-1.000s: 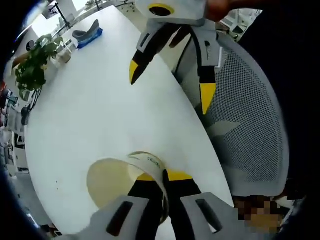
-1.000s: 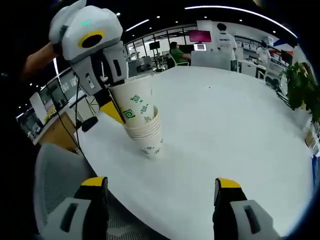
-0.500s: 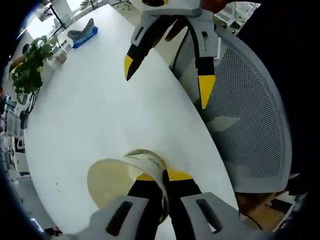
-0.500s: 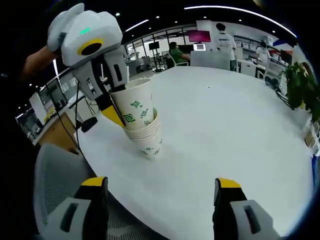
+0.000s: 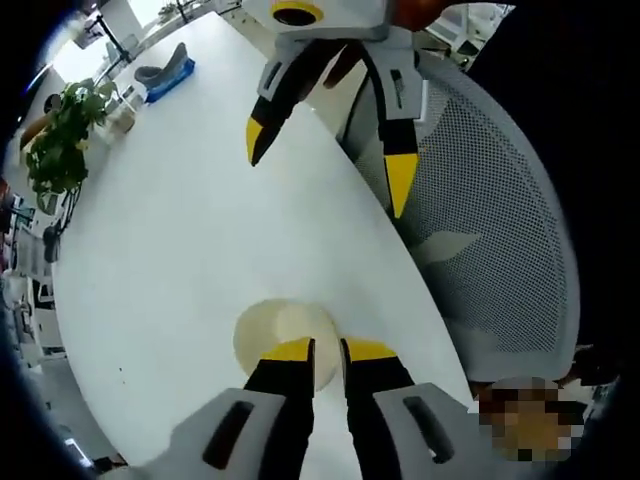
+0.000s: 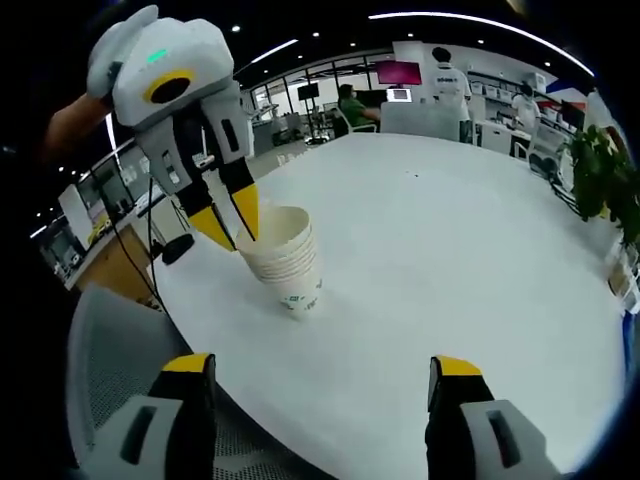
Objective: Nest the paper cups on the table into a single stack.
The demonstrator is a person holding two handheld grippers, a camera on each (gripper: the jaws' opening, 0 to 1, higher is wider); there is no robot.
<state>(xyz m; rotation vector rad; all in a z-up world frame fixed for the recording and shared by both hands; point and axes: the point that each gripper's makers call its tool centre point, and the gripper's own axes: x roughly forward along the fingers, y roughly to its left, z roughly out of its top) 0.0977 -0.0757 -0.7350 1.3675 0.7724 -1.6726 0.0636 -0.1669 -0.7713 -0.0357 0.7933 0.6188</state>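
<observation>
Left tool (image 6: 225, 215) jaws pinch rim of top cup in cup stack (image 6: 283, 262), near worktop (image 6: 450, 260) edge. Right tool (image 6: 312, 385) spread wide, empty, short of stack. Step: seating last cup. Next: release rim, lift left tool straight up.

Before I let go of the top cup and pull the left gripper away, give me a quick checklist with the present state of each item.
1. Top cup seated in the stack of paper cups: ok, rims sit close together.
2. Stack upright on the white table: ok.
3. Left gripper grip on the cup rim: jaws nearly closed across the wall; contact cannot tell.
4. Right gripper clear of the stack: ok, open and apart from it.
5. Loose cups left on the table: cannot tell, none in sight.
6. Distance to the table edge: ok, though the stack stands fairly near it.
</observation>
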